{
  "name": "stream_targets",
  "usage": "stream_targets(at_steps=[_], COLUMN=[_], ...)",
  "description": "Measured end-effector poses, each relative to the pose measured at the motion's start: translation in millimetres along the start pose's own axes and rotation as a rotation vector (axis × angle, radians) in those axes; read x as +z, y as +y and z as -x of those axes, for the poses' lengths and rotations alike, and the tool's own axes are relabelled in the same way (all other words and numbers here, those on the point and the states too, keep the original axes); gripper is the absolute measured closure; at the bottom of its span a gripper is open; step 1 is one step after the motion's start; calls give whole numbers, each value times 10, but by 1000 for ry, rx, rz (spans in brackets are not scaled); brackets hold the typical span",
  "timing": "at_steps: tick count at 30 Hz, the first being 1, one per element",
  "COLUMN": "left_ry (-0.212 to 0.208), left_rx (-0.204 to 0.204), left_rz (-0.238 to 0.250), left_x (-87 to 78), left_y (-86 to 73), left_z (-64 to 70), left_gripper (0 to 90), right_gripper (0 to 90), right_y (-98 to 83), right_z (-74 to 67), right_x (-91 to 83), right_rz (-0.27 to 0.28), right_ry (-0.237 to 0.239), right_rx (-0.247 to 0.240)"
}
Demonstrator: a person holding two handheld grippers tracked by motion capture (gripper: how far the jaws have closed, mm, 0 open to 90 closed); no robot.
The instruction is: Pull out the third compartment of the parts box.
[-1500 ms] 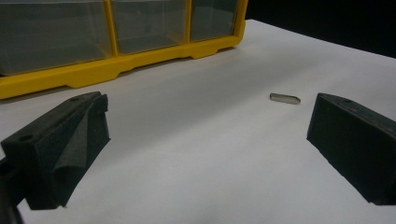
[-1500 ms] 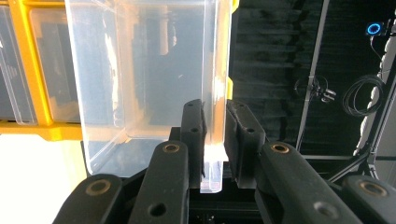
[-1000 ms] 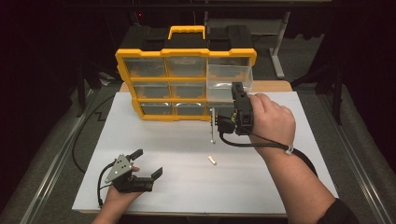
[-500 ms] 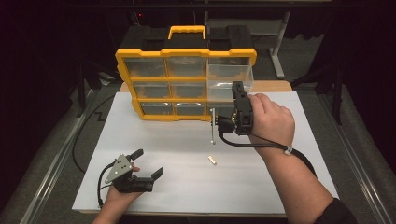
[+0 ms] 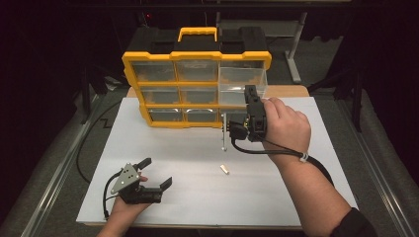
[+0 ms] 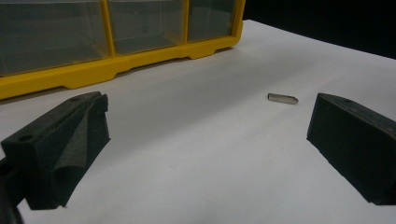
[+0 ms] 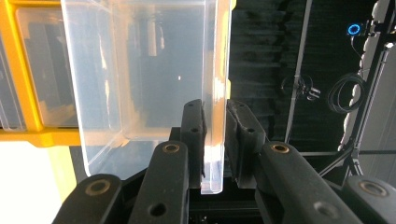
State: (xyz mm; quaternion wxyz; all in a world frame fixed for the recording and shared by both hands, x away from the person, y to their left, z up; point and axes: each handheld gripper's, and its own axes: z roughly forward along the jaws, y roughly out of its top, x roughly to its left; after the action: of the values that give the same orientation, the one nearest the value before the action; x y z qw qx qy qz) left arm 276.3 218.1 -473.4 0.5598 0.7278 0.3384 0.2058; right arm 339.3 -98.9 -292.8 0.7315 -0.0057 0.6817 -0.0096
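A yellow organiser (image 5: 197, 55) with clear drawers stands at the back of the white board (image 5: 276, 197). Its top right clear drawer (image 5: 242, 81) is pulled out toward me. My right gripper (image 5: 250, 94) is shut on that drawer's front wall, and the right gripper view shows the wall (image 7: 212, 70) pinched between the pads of the gripper (image 7: 215, 116). My left gripper (image 5: 156, 172) rests open on the board at the front left. A small metal pin (image 5: 225, 169) lies on the board between the two hands. From the left gripper (image 6: 208, 107) the pin (image 6: 283, 98) lies ahead, to the right.
The organiser's yellow base (image 6: 116, 70) runs across the far side of the left gripper view. A thin pale rod (image 5: 224, 131) shows upright just left of the right gripper. Dark floor and a metal stand (image 5: 294, 49) surround the board.
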Motion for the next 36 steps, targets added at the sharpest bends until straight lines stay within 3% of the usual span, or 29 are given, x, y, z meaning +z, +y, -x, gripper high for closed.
stream_targets(at_steps=[6,9,12,19,30,33,34,36], left_ry=[1,2,5,9,14,20,20,20], left_rx=[-2,-2,-5,-5,1,0,0,-3], left_rz=[-1,1,6,10,17,14,14,17], left_x=[5,1,-13,-25,-28,-21,-21,-6], left_y=[-1,1,5,12,18,15,15,13], left_z=[-3,0,1,0,11,10,10,23], left_gripper=[2,2,2,2,2,1,2,2], right_gripper=[786,667,605,575,531,503,503,493], right_y=[-26,-31,-61,-145,-266,-299,-299,-320], right_z=[6,19,55,-17,-334,-509,-509,-661], right_x=[-3,-22,-117,-227,-376,-384,-384,-393], right_rz=[4,21,42,46,56,54,54,53], right_ry=[2,-2,8,33,102,125,125,148], right_rx=[6,14,42,51,61,61,61,65])
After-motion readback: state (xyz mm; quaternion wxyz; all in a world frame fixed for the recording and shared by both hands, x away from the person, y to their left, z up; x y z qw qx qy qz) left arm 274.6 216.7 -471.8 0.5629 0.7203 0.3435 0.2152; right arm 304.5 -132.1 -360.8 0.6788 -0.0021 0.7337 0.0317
